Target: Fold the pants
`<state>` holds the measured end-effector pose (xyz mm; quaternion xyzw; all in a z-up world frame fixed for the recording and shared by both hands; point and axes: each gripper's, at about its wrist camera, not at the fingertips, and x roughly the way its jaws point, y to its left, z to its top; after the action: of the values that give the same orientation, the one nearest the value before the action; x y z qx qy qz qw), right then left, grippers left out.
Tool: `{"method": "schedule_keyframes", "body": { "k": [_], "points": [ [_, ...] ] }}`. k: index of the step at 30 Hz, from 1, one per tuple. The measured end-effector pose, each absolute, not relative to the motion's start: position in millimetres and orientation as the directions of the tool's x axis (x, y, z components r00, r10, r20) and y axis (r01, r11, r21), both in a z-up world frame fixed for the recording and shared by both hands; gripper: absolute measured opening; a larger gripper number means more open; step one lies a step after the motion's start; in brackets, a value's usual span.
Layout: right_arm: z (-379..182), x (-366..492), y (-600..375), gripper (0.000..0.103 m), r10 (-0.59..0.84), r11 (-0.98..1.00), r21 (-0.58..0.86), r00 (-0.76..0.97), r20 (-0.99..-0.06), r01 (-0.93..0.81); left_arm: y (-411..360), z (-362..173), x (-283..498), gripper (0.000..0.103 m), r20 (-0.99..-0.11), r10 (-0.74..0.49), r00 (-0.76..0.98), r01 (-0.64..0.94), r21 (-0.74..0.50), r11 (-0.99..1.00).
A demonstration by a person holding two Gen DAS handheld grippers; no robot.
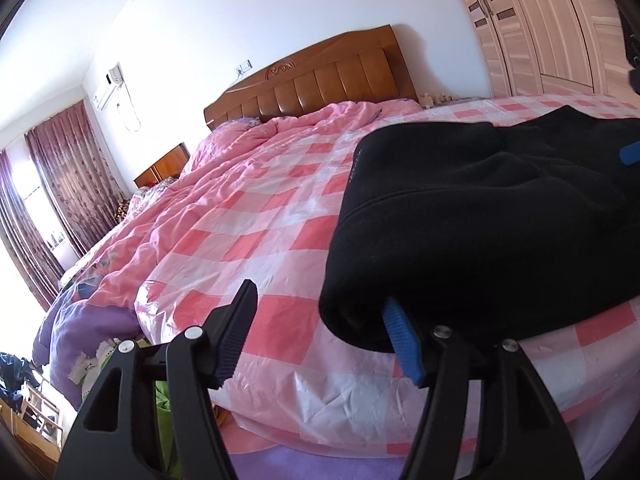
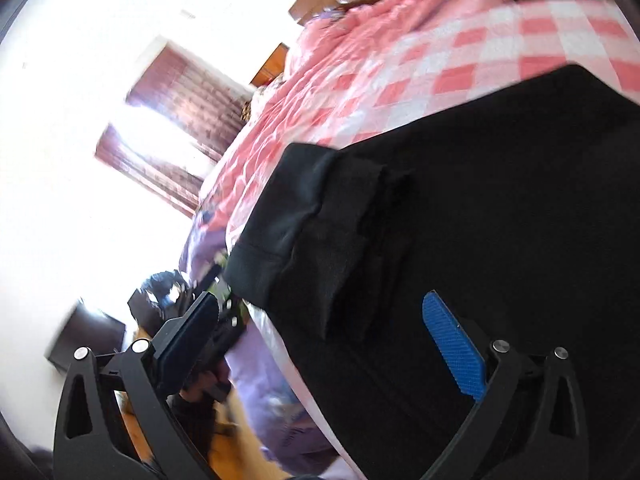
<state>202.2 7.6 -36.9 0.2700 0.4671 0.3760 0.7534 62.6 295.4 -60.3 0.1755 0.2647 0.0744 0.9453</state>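
Black pants (image 1: 500, 216) lie folded in a thick bundle on the pink checked sheet (image 1: 256, 232) near the bed's front edge. My left gripper (image 1: 320, 320) is open at the bundle's near left corner; its blue right finger (image 1: 402, 344) touches the fabric edge and its black left finger (image 1: 238, 332) is over the sheet. In the right wrist view the pants (image 2: 480, 216) fill the right side, cuffs (image 2: 304, 216) pointing left. My right gripper (image 2: 328, 332) is open, its blue finger (image 2: 454, 344) resting on the fabric. A blue finger (image 1: 630, 154) shows at the pants' far right.
A crumpled pink quilt (image 1: 248, 140) lies toward the wooden headboard (image 1: 316, 84). A purple blanket (image 1: 84, 328) hangs off the bed's left corner. A wardrobe (image 1: 536, 28) stands behind right, curtains (image 1: 68, 176) at left. Clutter lies on the floor (image 2: 168, 300).
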Motion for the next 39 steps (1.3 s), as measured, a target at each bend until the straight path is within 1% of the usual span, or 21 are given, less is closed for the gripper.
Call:
{"method": "schedule_keyframes", "body": {
  "k": [2, 3, 5, 7, 10, 11, 12, 13, 15, 16, 20, 22, 23, 24, 26, 27, 31, 34, 36, 38, 39],
  "points": [
    [-49.4, 211.5, 12.8, 0.099, 0.844, 0.536, 0.793, 0.213, -0.493, -0.288, 292.7, -58.7, 60.9, 0.066, -0.466, 0.231, 0.854, -0.045, 0.376, 0.925],
    [-58.3, 215.6, 18.5, 0.098, 0.840, 0.543, 0.795, 0.185, -0.510, -0.270, 291.4, -59.0, 61.2, 0.067, -0.467, 0.232, 0.854, -0.044, 0.379, 0.924],
    [-56.0, 213.2, 27.4, 0.097, 0.811, 0.583, 0.746, 0.179, -0.557, -0.321, 290.8, -61.2, 64.0, 0.067, -0.475, 0.223, 0.851, -0.033, 0.376, 0.926],
    [-55.2, 215.1, 45.8, 0.091, 0.832, 0.546, 0.762, 0.117, -0.542, -0.348, 289.9, -64.5, 67.6, 0.067, -0.484, 0.214, 0.849, -0.021, 0.372, 0.928],
    [-52.7, 217.8, 66.7, 0.086, 0.817, 0.556, 0.733, 0.094, -0.569, -0.391, 290.8, -67.8, 72.9, 0.067, -0.490, 0.209, 0.846, -0.019, 0.366, 0.931],
    [-54.1, 215.2, 68.0, 0.078, 0.810, 0.566, 0.726, 0.099, -0.578, -0.392, 292.1, -68.1, 73.6, 0.067, -0.492, 0.205, 0.846, -0.021, 0.354, 0.935],
    [-53.5, 217.8, 67.4, 0.062, 0.796, 0.589, 0.714, 0.121, -0.593, -0.378, 294.3, -67.9, 73.3, 0.067, -0.495, 0.198, 0.846, -0.024, 0.335, 0.942],
    [-54.7, 211.3, 54.4, 0.057, 0.788, 0.605, 0.711, 0.140, -0.600, -0.358, 296.2, -67.8, 72.3, 0.067, -0.497, 0.195, 0.846, -0.027, 0.325, 0.945],
    [-61.4, 206.2, 49.4, 0.052, 0.793, 0.603, 0.724, 0.153, -0.590, -0.334, 300.8, -68.0, 69.4, 0.067, -0.497, 0.196, 0.845, -0.035, 0.313, 0.949],
    [-65.8, 204.1, 47.2, 0.049, 0.786, 0.612, 0.718, 0.149, -0.601, -0.333, 302.3, -68.6, 67.7, 0.067, -0.499, 0.195, 0.845, -0.037, 0.309, 0.950],
    [-58.8, 197.8, 51.0, 0.050, 0.754, 0.646, 0.683, 0.148, -0.640, -0.339, 308.7, -73.9, 65.7, 0.067, -0.510, 0.200, 0.836, -0.049, 0.294, 0.954],
    [-46.2, 202.1, 56.5, 0.053, 0.746, 0.658, 0.682, 0.153, -0.648, -0.319, 310.7, -72.9, 64.2, 0.068, -0.513, 0.194, 0.836, -0.056, 0.273, 0.960],
    [-43.4, 199.6, 51.5, 0.058, 0.739, 0.666, 0.675, 0.164, -0.653, -0.317, 310.6, -71.9, 62.7, 0.068, -0.511, 0.192, 0.838, -0.056, 0.269, 0.962],
    [-40.9, 199.3, 44.4, 0.072, 0.735, 0.673, 0.672, 0.177, -0.655, -0.309, 310.1, -71.2, 61.7, 0.068, -0.508, 0.193, 0.839, -0.055, 0.273, 0.961],
    [-45.4, 198.9, 35.7, 0.088, 0.716, 0.696, 0.668, 0.177, -0.676, -0.265, 309.2, -71.3, 60.4, 0.070, -0.505, 0.192, 0.842, -0.052, 0.279, 0.959],
    [-50.0, 199.0, 36.5, 0.088, 0.707, 0.703, 0.662, 0.152, -0.691, -0.260, 308.8, -71.8, 60.5, 0.070, -0.505, 0.191, 0.842, -0.050, 0.279, 0.959],
    [-44.8, 198.7, 55.8, 0.090, 0.684, 0.718, 0.625, 0.141, -0.716, -0.308, 308.0, -74.0, 65.9, 0.070, -0.508, 0.192, 0.840, -0.053, 0.276, 0.960],
    [-44.1, 200.8, 72.2, 0.091, 0.687, 0.701, 0.624, 0.094, -0.720, -0.346, 308.7, -74.9, 68.6, 0.071, -0.507, 0.186, 0.841, -0.055, 0.261, 0.964],
    [-43.2, 207.1, 90.3, 0.091, 0.665, 0.716, 0.591, 0.106, -0.739, -0.372, 310.7, -75.5, 69.0, 0.072, -0.509, 0.179, 0.842, -0.060, 0.241, 0.969],
    [-42.7, 214.2, 94.9, 0.091, 0.684, 0.704, 0.610, 0.115, -0.721, -0.363, 312.4, -75.3, 68.4, 0.072, -0.511, 0.172, 0.842, -0.061, 0.227, 0.972],
    [-43.9, 217.5, 92.5, 0.087, 0.701, 0.694, 0.629, 0.131, -0.701, -0.350, 312.4, -74.8, 67.6, 0.072, -0.511, 0.172, 0.842, -0.061, 0.227, 0.972]
  ]
}}
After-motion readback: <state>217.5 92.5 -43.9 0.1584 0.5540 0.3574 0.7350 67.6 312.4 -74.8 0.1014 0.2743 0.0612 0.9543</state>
